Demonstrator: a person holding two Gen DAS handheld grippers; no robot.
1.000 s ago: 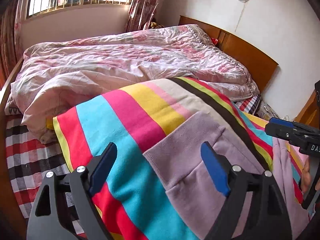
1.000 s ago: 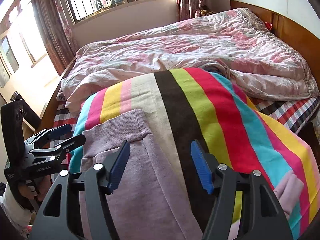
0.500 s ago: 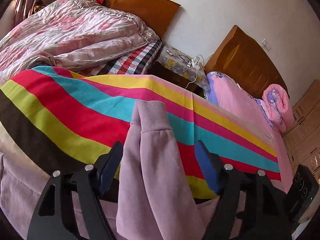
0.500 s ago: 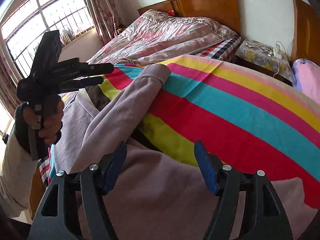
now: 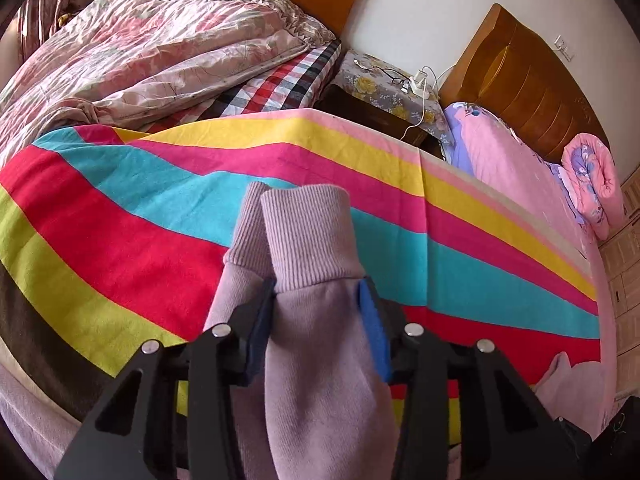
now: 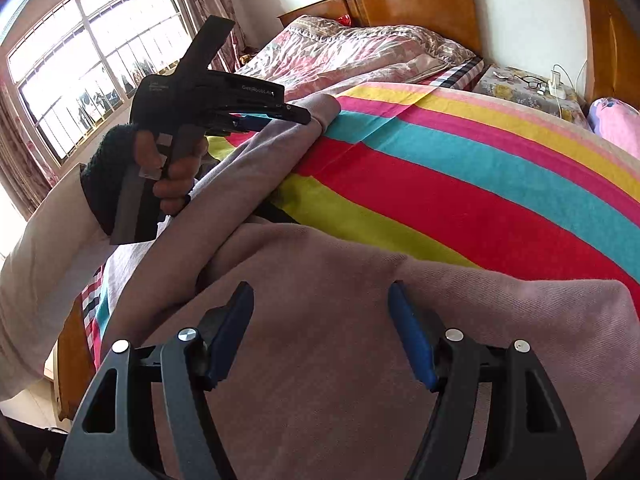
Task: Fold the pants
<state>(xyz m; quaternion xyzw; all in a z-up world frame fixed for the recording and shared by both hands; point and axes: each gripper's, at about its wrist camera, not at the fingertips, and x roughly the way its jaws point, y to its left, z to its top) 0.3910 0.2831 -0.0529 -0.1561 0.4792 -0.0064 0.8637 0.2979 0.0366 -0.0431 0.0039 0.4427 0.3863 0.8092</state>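
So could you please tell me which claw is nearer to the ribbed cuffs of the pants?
Left. The left claw is shut on the pant leg just below the cuffs; the right claw sits open over the wide part of the pants.

Compared with half a second earlier, the left gripper point(image 5: 316, 300) is now closed on the pants point(image 5: 320, 360) just below the two ribbed cuffs point(image 5: 304, 232), and the leg end is raised off the striped blanket point(image 5: 120, 240).
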